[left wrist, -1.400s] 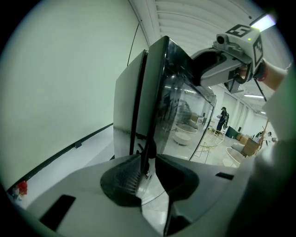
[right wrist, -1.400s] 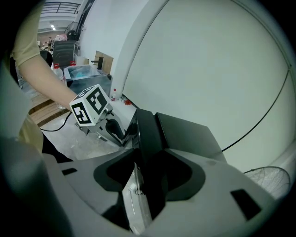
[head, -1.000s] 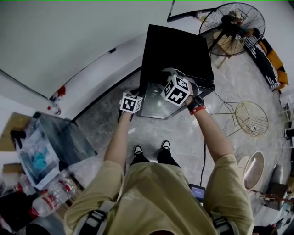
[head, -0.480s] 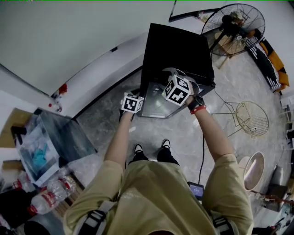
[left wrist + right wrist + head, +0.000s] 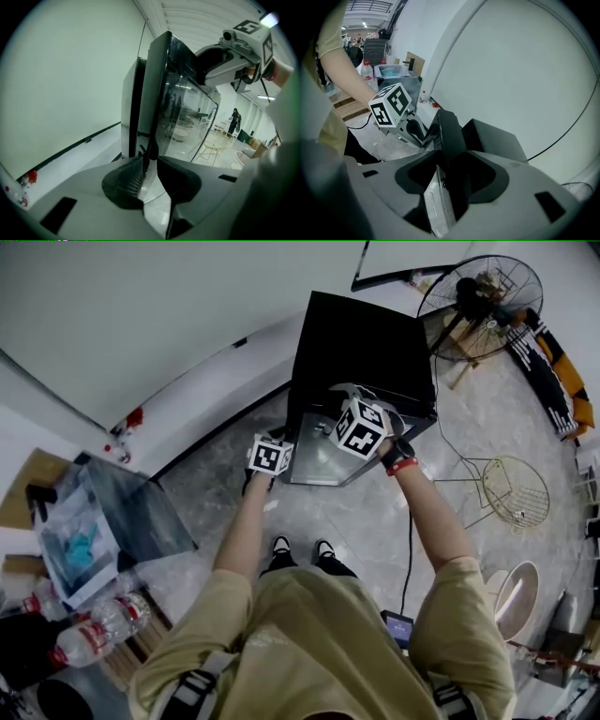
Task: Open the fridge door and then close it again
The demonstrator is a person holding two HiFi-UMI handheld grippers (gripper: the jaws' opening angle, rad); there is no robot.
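you had the left gripper point(image 5: 149, 161) gripping the side edge of the ajar fridge door point(image 5: 161, 93) in its fingers point(image 5: 123, 183) and the right gripper point(image 5: 445, 176) gripping its top edge, probably so both hands could steer the swing on the black fridge point(image 5: 361, 343) by the wall.

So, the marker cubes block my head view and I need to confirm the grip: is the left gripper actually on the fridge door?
Observer: Yes, the left gripper view shows the left gripper closed on the side edge of the fridge door.
Operator: And the right one?
Observer: The right gripper has the door's top edge clamped between its jaws.
Operator: Door shut?
Observer: No, a gap shows between it and the fridge body.
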